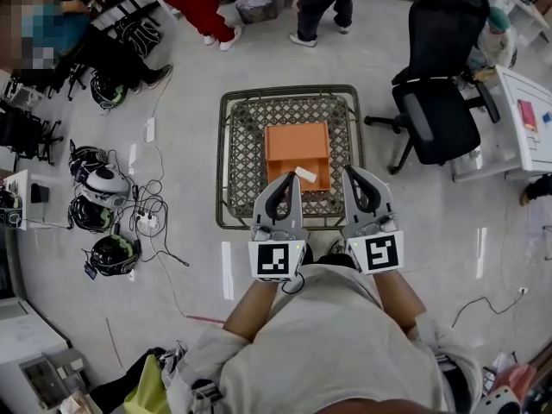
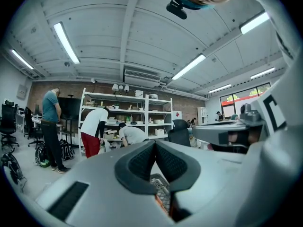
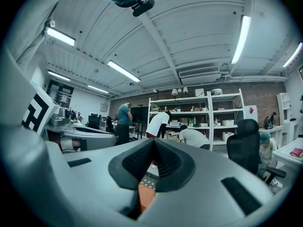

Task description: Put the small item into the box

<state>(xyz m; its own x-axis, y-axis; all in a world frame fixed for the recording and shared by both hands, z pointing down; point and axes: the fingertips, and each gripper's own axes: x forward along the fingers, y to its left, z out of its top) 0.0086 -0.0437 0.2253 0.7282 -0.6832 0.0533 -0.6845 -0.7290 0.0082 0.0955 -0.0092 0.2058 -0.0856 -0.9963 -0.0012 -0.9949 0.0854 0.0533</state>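
In the head view an orange box (image 1: 297, 149) sits in the middle of a lattice-topped metal table (image 1: 233, 145). A small white item (image 1: 305, 174) lies on the orange surface by the box's near edge; whether it is inside I cannot tell. My left gripper (image 1: 287, 182) and right gripper (image 1: 352, 178) are level, side by side over the table's near edge, tips at the box's near corners. Both are shut and empty. The left gripper view shows my left gripper (image 2: 155, 143) with pads touching. In the right gripper view my right gripper (image 3: 154, 143) is likewise shut, with the orange box (image 3: 146, 195) below.
A black office chair (image 1: 440, 102) stands right of the table, and a white desk (image 1: 530, 119) beyond it. Helmets (image 1: 103, 188) and a power strip with cables (image 1: 147, 222) lie on the floor at left. People (image 1: 203, 7) stand by shelves at the back.
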